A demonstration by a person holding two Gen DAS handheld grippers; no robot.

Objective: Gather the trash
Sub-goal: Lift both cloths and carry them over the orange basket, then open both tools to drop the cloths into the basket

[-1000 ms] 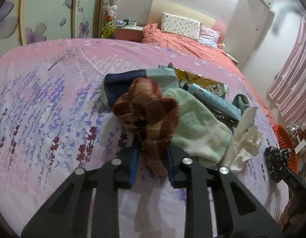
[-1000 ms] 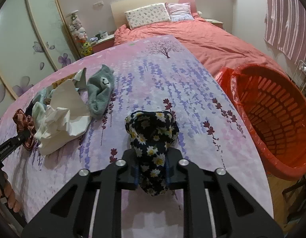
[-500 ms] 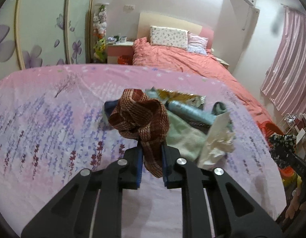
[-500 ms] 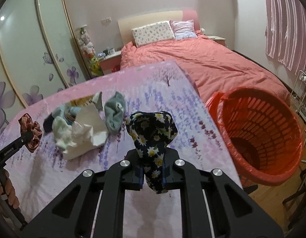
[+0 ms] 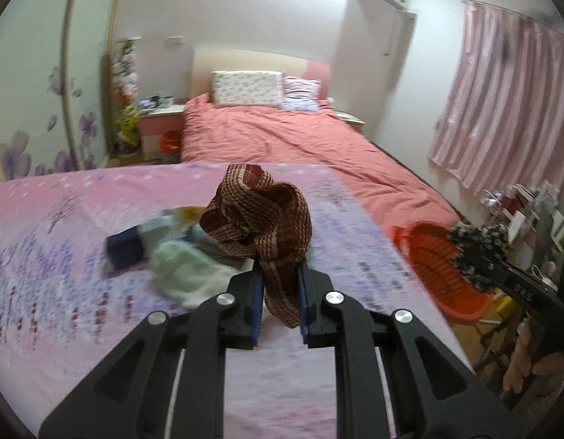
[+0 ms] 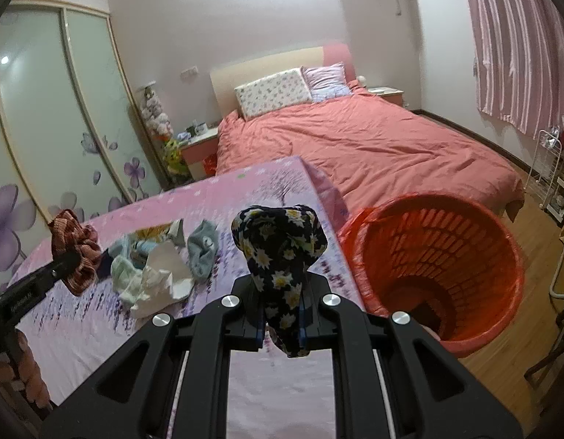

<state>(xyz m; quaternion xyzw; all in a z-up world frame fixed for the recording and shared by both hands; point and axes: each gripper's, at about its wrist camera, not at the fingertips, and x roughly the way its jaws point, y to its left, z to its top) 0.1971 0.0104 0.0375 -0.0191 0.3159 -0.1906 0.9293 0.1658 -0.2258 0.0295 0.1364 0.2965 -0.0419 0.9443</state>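
Note:
My left gripper (image 5: 280,294) is shut on a red-brown woven scrunchie (image 5: 258,219), held up above the pink flowered table (image 5: 62,292). My right gripper (image 6: 282,312) is shut on a black scrunchie with white daisies (image 6: 280,245), raised over the table's right edge. An orange basket (image 6: 439,267) with a red liner stands on the floor just right of the table. In the right wrist view the left gripper (image 6: 67,259) with its scrunchie shows at far left. The right gripper's scrunchie (image 5: 477,245) shows over the basket (image 5: 435,259) in the left wrist view.
A pile lies on the table: crumpled white tissue (image 6: 161,278), a grey sock (image 6: 203,248), a pale green cloth (image 5: 183,270), a dark blue item (image 5: 124,248), a blue tube and a gold wrapper. A red bed (image 6: 355,142) stands behind; a wire rack (image 6: 552,175) at right.
Both grippers have risen off the table with their scrunchies. The left one swung right, away from the pile, bringing the basket into its view. The right view now sees more of the basket.

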